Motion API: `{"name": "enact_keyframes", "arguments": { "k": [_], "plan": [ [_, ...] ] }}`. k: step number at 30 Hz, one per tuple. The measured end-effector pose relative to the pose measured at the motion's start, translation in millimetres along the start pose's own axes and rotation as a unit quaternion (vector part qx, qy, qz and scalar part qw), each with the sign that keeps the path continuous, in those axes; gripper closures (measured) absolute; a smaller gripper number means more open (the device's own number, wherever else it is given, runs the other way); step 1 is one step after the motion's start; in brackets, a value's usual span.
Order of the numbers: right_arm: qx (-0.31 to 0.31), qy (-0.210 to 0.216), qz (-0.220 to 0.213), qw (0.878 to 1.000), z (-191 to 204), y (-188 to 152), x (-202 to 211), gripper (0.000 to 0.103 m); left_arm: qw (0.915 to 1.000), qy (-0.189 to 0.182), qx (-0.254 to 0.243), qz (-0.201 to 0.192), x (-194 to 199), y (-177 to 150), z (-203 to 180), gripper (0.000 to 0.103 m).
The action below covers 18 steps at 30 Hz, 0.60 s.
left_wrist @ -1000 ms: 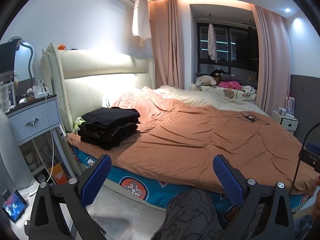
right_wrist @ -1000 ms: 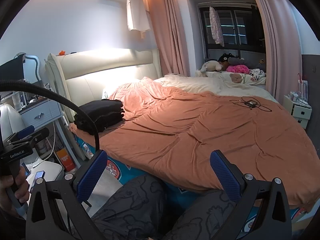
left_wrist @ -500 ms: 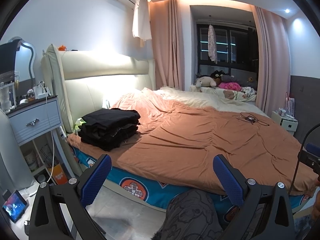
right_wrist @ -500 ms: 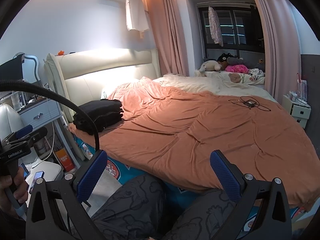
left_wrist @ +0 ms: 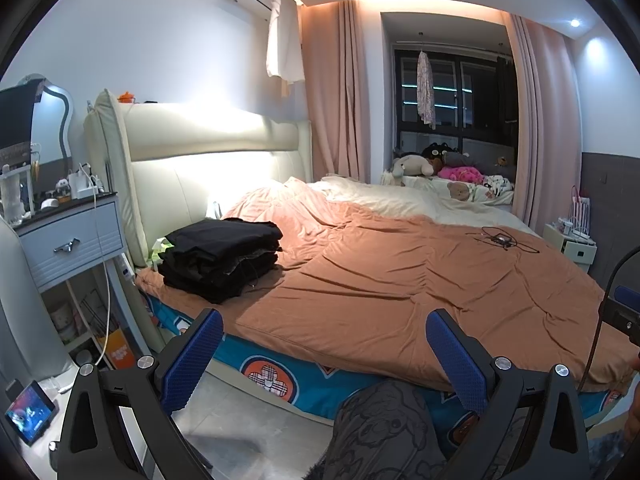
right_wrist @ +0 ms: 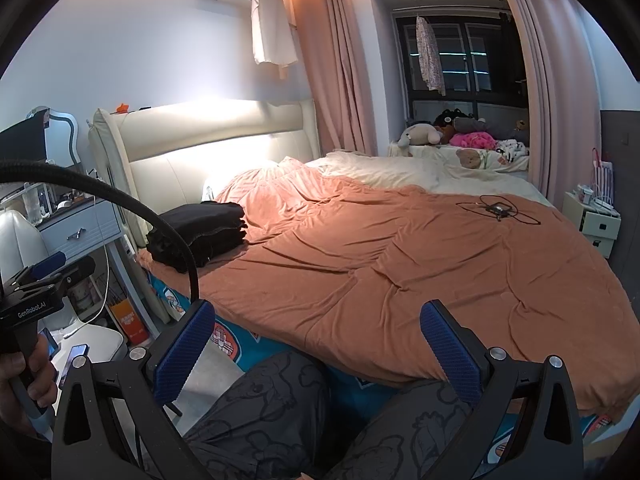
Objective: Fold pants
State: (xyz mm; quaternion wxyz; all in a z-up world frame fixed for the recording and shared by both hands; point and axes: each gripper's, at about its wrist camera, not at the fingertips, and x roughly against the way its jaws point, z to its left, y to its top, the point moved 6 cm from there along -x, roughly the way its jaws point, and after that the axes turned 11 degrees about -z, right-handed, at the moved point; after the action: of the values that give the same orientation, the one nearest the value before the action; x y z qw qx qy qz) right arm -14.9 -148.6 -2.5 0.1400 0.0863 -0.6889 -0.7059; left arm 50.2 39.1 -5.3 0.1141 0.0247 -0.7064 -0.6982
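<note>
both grippers wide, nothing held

a cable (right_wrist: 120,204) crosses part of the folded black pants (left_wrist: 222,258) stacked on the bed (left_wrist: 380,280) corner near the headboard. left gripper (left_wrist: 324,360) and right gripper (right_wrist: 316,354) fingers stand wide, empty, above the person's knees (right_wrist: 280,392).

Lamplit bedroom, orange-covered bed (left_wrist: 400,280)

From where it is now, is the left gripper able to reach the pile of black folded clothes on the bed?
Probably yes. The left gripper is open and empty, and the black folded clothes lie at the near corner of the orange cover with nothing in between. It would need to move forward and leftward.
</note>
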Motion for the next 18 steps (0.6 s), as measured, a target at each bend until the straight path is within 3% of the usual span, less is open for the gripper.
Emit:
{"name": "enact_keyframes", "arguments": {
  "k": [18],
  "plan": [
    [0.002,0.000,-0.002,1.000,1.3,-1.0,1.3,0.000,1.0000,-0.002,-0.002,-0.003,2.0,1.0,-2.0,0.001]
  ]
}}
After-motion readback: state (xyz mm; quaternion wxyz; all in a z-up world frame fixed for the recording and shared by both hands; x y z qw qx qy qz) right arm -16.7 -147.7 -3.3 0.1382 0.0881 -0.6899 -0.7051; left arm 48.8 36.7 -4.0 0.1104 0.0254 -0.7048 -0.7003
